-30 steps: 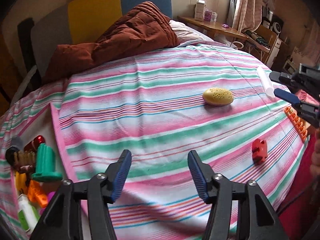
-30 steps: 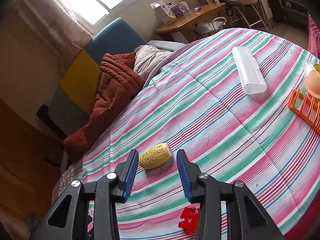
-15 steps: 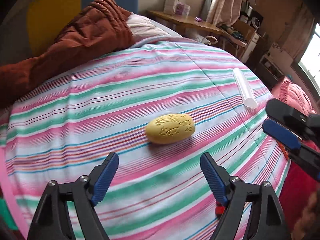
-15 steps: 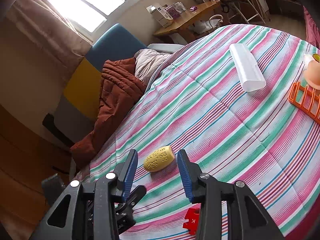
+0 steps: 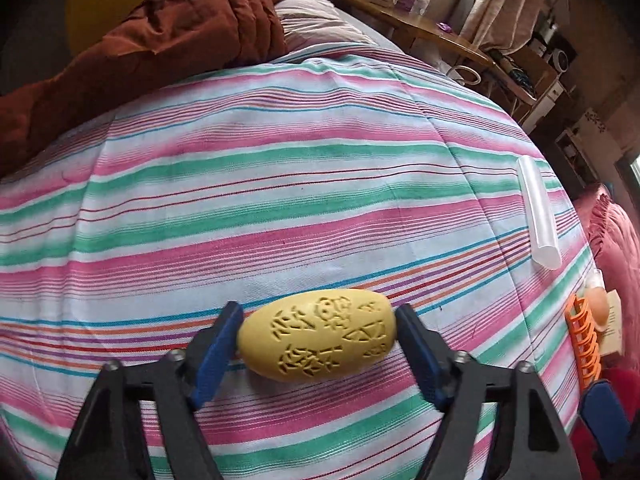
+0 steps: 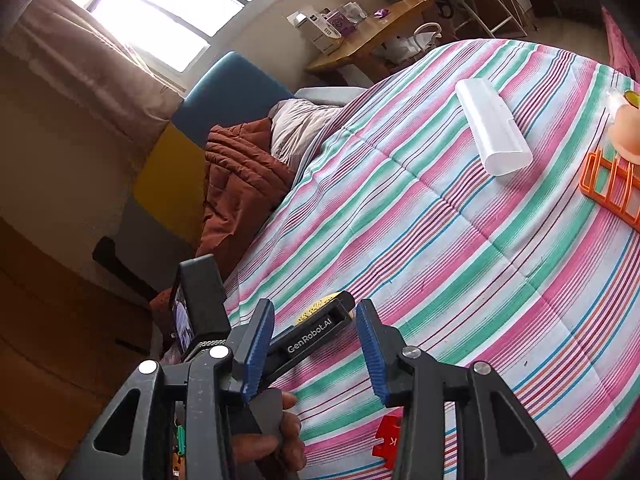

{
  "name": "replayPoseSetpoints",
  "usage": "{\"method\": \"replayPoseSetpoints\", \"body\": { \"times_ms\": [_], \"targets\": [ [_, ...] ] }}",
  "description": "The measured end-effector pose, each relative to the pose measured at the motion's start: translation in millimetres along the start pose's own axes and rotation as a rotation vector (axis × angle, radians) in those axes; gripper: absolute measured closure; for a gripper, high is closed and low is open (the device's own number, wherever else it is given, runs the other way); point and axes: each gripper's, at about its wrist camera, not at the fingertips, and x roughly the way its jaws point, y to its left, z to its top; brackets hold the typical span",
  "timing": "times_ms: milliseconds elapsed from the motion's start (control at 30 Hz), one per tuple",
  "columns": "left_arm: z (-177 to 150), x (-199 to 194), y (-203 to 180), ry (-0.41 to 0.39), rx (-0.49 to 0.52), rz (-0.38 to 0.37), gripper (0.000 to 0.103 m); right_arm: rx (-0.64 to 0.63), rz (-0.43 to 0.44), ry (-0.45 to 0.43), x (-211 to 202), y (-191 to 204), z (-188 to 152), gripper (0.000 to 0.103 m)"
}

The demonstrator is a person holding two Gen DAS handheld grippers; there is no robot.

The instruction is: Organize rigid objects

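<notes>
The left tool (image 5: pixel 318 340) brackets the yellow egg-shaped carved plastic piece (image 5: pixel 318 336) lengthwise, its blue pads at or against both ends; the piece rests on the striped bed cover (image 5: pixel 280 184), seemingly not lifted. Ahead and to the right lie a clear plastic tube case (image 5: pixel 538 216) and an orange plastic rack (image 5: pixel 582 340), so most sorting looks undone. The right tool (image 6: pixel 316 350) hangs wide and empty. Only its view shows the red plastic block (image 6: pixel 386 440) below it.
</notes>
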Motion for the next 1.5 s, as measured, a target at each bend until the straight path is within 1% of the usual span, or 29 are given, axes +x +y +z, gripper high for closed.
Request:
{"method": "replayPoseSetpoints", "body": {
  "times_ms": [67,167,267,333,433,600,733,833,933,1033,1200,1300,1367,1400,1433,1500],
  "targets": [
    [-6.6,-3.5,3.9,-0.007,0.013,-0.017,0.028,0.001,-0.003,0.001,0.3,-0.2,-0.1,0.060],
    [-21.2,-13.4,13.3,-0.027,0.043,0.006,0.028,-0.002,-0.023,0.016,3.2,0.0,-1.1,0.060],
    [-38.6,-26.2,31.7,-0.029,0.026,0.013,0.028,-0.009,-0.053,0.062,11.9,0.3,-3.1,0.060],
    [-49.2,-34.1,42.3,-0.028,0.014,0.028,0.028,-0.020,-0.090,0.100,20.0,1.3,-5.8,0.060],
    [-68.9,-48.9,58.3,-0.027,-0.004,0.041,0.028,-0.034,-0.137,0.134,28.1,1.1,-8.6,0.060],
    [-101.2,-71.6,75.3,-0.039,-0.021,0.062,0.028,-0.033,-0.181,0.154,31.9,-1.2,-10.0,0.060],
    [-122.5,-89.8,80.0,-0.063,-0.005,0.070,0.028,-0.052,-0.238,0.190,39.8,-0.6,-12.8,0.059],
    [-139.4,-105.4,77.8,-0.086,0.025,0.063,0.028,-0.092,-0.260,0.245,48.5,3.7,-17.4,0.059],
    [-153.0,-118.4,78.8,-0.106,0.038,0.055,0.028,-0.139,-0.292,0.336,58.4,8.2,-22.7,0.059],
    [-162.7,-130.8,82.3,-0.127,0.036,0.040,0.028,-0.190,-0.330,0.407,62.2,13.1,-27.5,0.059],
    [-170.5,-148.2,90.5,-0.160,0.014,0.015,0.028,-0.274,-0.443,0.520,67.5,12.0,-40.3,0.059],
    [-173.4,-157.9,96.4,-0.178,-0.001,0.008,0.028,-0.311,-0.501,0.552,71.1,10.3,-48.0,0.059],
    [-175.4,-165.1,100.2,-0.194,-0.011,0.002,0.028,-0.336,-0.517,0.580,77.1,11.9,-54.8,0.059],
    [-176.8,-169.1,101.9,-0.203,-0.012,0.004,0.028,-0.367,-0.518,0.598,81.1,14.7,-59.7,0.060],
    [-178.3,-172.0,103.0,-0.211,-0.012,0.008,0.028,-0.409,-0.519,0.615,84.8,19.5,-65.2,0.069],
    [-181.8,-179.2,107.3,-0.227,-0.018,0.014,0.028,-0.477,-0.514,0.644,92.5,30.3,-78.3,0.070]
  ]
}}
